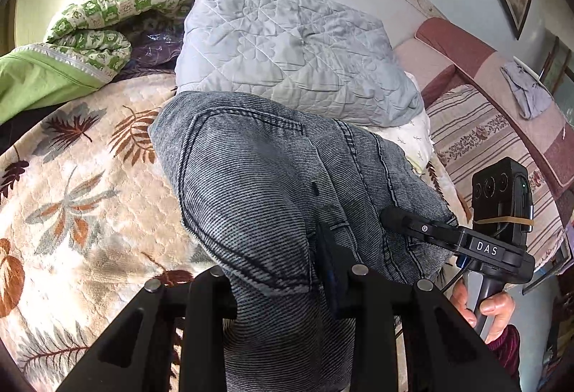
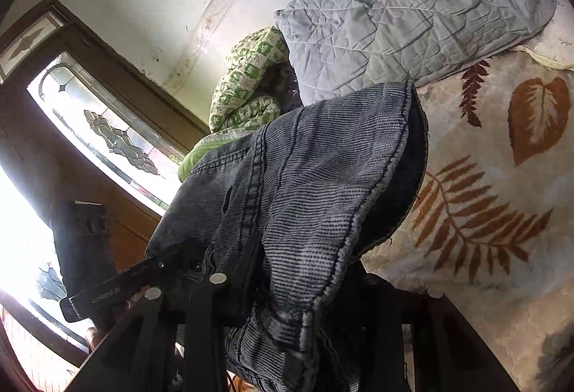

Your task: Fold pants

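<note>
**Over the bed, both grippers are lifting the jeans**

Above the leaf-patterned bedspread (image 1: 82,184), the grey-blue pants (image 1: 258,176) are hanging in a bunched, draped mass, raised off the bed between the two grippers. No container is showing in either view; the bed is carrying a grey quilted pillow (image 1: 287,51) behind the pants and a green checked quilt (image 1: 118,4) piled beside it against the wall.

The left gripper (image 1: 283,288) is holding its jaws nearly closed, pinching a thick fold of denim that is spilling over and between its fingers. The right gripper (image 1: 394,216) is reaching in from the side, its jaws narrowed onto the seamed edge of the pants, with a hand (image 1: 491,309) wrapping its handle.

From the right wrist view, the pants (image 2: 308,184) are draping over the right gripper (image 2: 251,270), covering most of its fingers, so the exact gap is hard to make out, though cloth is plainly clamped there. The left gripper (image 2: 186,255) is biting the denim alongside. A hemmed opening of the pants is hanging open over the bedspread (image 2: 484,212).
</note>
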The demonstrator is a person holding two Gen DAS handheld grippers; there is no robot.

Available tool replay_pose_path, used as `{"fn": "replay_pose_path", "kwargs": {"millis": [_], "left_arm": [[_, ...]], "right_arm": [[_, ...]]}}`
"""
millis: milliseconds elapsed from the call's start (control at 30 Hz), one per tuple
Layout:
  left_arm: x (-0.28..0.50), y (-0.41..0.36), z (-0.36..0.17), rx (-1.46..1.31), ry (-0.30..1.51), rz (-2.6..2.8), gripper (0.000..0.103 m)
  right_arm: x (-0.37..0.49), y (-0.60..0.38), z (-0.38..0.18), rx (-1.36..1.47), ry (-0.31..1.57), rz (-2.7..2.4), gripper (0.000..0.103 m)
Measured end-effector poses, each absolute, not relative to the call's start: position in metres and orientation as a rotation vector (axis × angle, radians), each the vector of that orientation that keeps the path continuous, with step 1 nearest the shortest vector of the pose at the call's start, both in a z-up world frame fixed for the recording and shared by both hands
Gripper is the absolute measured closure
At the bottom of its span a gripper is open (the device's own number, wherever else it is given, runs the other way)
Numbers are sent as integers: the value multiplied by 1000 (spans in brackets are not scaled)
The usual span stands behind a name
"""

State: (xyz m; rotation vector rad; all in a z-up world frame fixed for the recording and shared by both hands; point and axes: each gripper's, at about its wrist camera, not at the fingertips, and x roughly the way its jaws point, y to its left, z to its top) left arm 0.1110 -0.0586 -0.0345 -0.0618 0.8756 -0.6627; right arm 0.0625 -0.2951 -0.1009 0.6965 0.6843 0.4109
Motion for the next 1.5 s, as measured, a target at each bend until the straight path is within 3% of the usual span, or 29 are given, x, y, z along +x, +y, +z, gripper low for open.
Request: {"fn": "replay_pose_path", "kwargs": {"millis": [633,833,933,1000,1133,1500], "left_arm": [[181,-77,-122,-5,1029,-538,70],[183,-84,-140,80,1040,-475,53],[184,-80,-143,94,1027,-435,36],[185,-73,-141,60,1037,-416,30],[171,-66,-123,86,1003,-340,29],[90,-60,-30,218,652,-167,18]], "right_arm": [[143,-296,-181,699,853,303,66],[148,-300,-196,706,892,286,64],[147,-304,-205,735,904,267,52],[143,-305,-202,732,896,258,46],[127,-305,-181,694,873,220,45],[33,-287,-102,466,622,130,42]]}}
